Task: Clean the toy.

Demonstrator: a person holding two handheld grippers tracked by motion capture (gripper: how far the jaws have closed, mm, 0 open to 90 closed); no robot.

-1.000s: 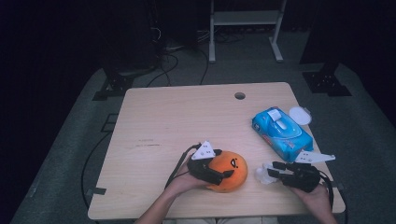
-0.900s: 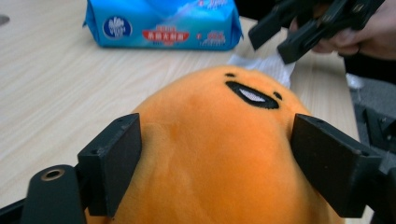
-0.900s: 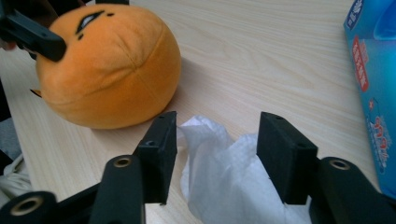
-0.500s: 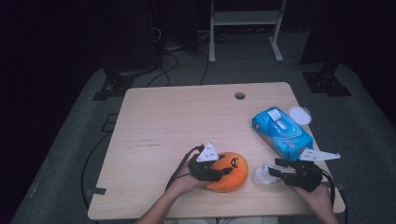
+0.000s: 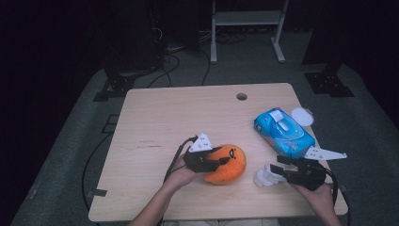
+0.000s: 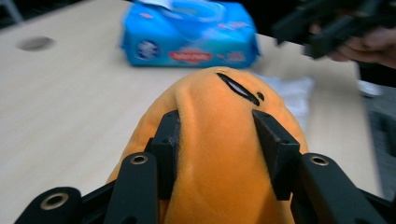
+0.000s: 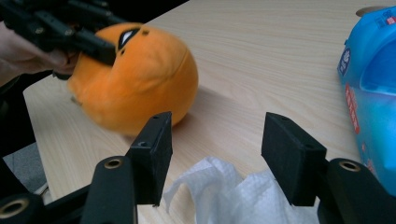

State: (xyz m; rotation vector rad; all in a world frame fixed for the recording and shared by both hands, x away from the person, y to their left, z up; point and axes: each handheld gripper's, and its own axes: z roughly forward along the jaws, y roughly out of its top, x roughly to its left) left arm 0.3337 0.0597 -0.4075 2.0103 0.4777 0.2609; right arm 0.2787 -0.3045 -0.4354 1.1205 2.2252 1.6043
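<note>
- Jaws of my left gripper [image 6: 217, 144] have just been closing and now pinch the orange plush toy [image 6: 224, 154] from both sides; the pads dent its soft body, seen plainly in the left gripper view.
- Jaws of my right gripper [image 7: 217, 156] stand apart with nothing pressed between them; the crumpled white tissue [image 7: 233, 196] lies on the bench just under and ahead of them.
- Plush as landmark: the tissue [image 5: 267, 176] sits just beside it on my right, so my right gripper [image 5: 287, 170] is the nearer one for that pick, and it needs only to dip forward and down.
- Long axis of the plush [image 5: 227, 163] runs away from my left gripper [image 5: 211, 162] towards the blue wipes pack [image 5: 283, 133], which lies beyond the plush and further right.
- Near the pack's far corner rests a round white lid [image 5: 301, 116]; a hole [image 5: 242, 96] marks the bench [image 5: 155, 122] well beyond the plush.
- Hidden: the underside of the plush, so I cannot tell whether it rests on the bench or is just clear of it. The tissue's near edge is cut off at the bottom of the right gripper view.
</note>
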